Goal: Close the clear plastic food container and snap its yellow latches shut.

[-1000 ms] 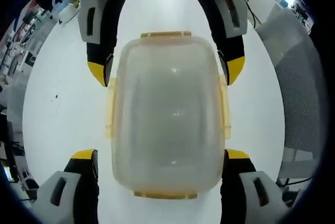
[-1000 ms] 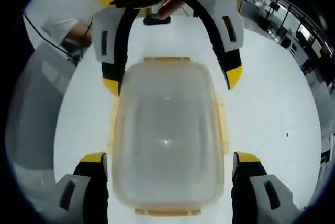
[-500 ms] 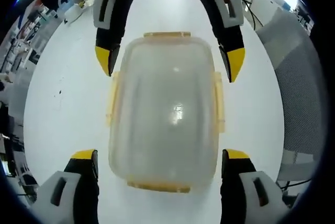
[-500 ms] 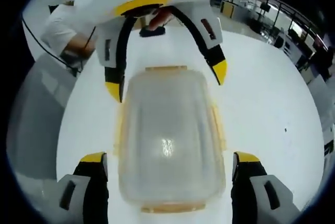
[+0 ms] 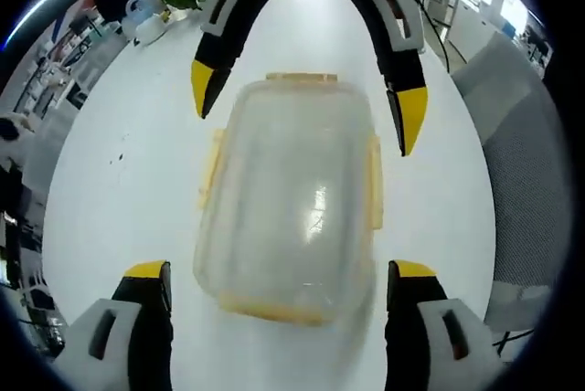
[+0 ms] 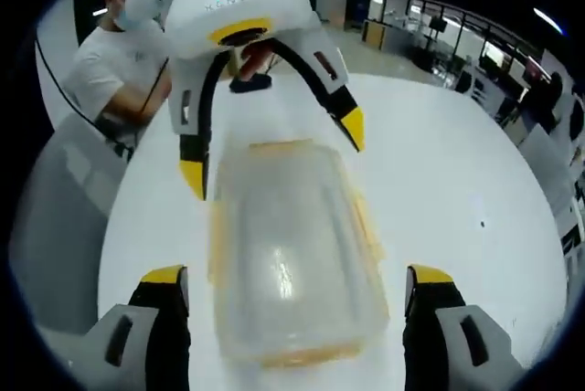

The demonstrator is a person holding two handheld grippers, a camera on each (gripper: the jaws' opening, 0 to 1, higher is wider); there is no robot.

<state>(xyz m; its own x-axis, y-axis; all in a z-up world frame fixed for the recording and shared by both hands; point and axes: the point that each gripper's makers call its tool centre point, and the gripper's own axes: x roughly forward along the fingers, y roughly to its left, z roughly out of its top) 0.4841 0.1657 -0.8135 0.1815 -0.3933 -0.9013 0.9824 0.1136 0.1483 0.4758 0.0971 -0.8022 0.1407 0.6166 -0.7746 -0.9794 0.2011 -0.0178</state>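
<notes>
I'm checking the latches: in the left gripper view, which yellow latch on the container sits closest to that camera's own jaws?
The short-end latch at the container's near edge, lying between the left gripper jaws.

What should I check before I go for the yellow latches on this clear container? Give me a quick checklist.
1. Lid seated on the container: appears on; full seating cannot tell.
2. Side latches snapped down: cannot tell.
3. Left gripper open, jaws either side of the container: ok.
4. Right gripper open, jaws either side of it: ok.
5. Container resting flat on the white table: cannot tell, the near end is blurred.
</notes>
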